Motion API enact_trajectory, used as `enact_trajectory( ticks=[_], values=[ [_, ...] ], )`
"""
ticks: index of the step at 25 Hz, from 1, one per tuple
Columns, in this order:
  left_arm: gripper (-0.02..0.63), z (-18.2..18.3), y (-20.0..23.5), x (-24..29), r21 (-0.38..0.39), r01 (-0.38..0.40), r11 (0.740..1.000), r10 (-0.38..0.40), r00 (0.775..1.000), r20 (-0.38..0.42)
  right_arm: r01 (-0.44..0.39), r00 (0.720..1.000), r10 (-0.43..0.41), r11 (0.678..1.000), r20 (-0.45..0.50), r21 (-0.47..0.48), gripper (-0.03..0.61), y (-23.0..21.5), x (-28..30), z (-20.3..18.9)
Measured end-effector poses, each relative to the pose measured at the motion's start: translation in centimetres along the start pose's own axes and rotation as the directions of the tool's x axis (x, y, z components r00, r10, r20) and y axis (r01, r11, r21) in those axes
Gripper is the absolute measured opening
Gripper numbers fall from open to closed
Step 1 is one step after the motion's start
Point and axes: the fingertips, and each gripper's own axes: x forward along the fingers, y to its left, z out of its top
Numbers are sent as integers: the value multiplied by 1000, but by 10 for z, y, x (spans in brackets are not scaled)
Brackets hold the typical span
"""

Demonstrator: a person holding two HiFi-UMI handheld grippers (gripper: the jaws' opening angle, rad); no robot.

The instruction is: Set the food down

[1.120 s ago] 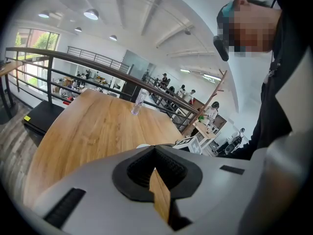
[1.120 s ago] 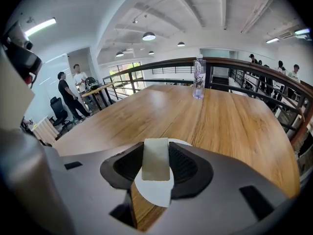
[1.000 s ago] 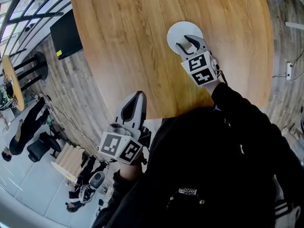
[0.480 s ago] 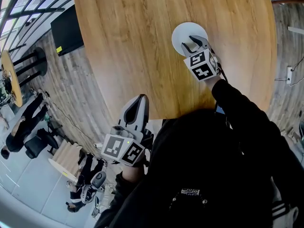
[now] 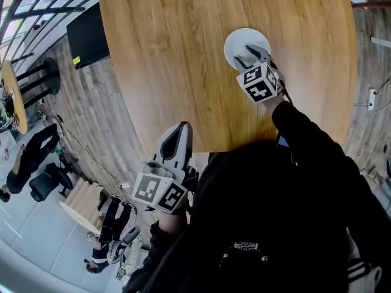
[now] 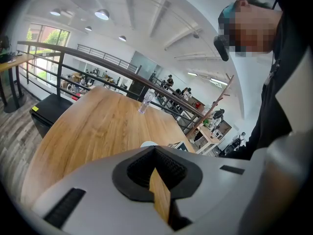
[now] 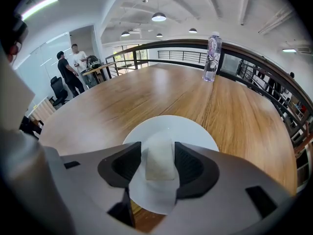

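Observation:
A white round plate (image 7: pixel 171 126) (image 5: pixel 235 41) sits on the round wooden table (image 5: pixel 171 60). A pale, squarish piece of food (image 7: pixel 160 160) lies on the plate. My right gripper (image 7: pixel 159 164) (image 5: pixel 247 57) is low over the plate, its jaws on either side of the food. The jaws are opening, and a narrow gap shows between each pad and the food. My left gripper (image 5: pixel 174 140) (image 6: pixel 156 173) hangs off the table's near edge, shut and holding nothing.
A clear water bottle (image 7: pixel 211 57) (image 6: pixel 145 102) stands at the table's far side by a railing. The table's near edge (image 5: pixel 183 145) curves just past the left gripper. People and chairs are on the floor below at the left.
The right gripper's jaws have spread a little around the food on the plate. The left gripper has barely moved.

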Motion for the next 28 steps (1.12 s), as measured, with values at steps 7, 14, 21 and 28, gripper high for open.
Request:
enact_trajectory(
  ticks=[7,14,21,28],
  values=[
    [-2,-1,-3,-5,18,24,1000,-24,999,28,34,997,-34,999,62,11,206,-5,-21,14],
    [-2,1,-27,-17,78,90,993,-95,993,66,62,981,-72,996,182,57,205,-3,-92,42],
    [-2,23,-61,-38,194,156,969,-183,974,133,31,921,-76,992,382,121,99,20,-206,81],
    [-2,38,-103,-39,339,281,898,-342,930,135,-112,828,-1,979,561,168,22,72,-311,106]
  ],
)
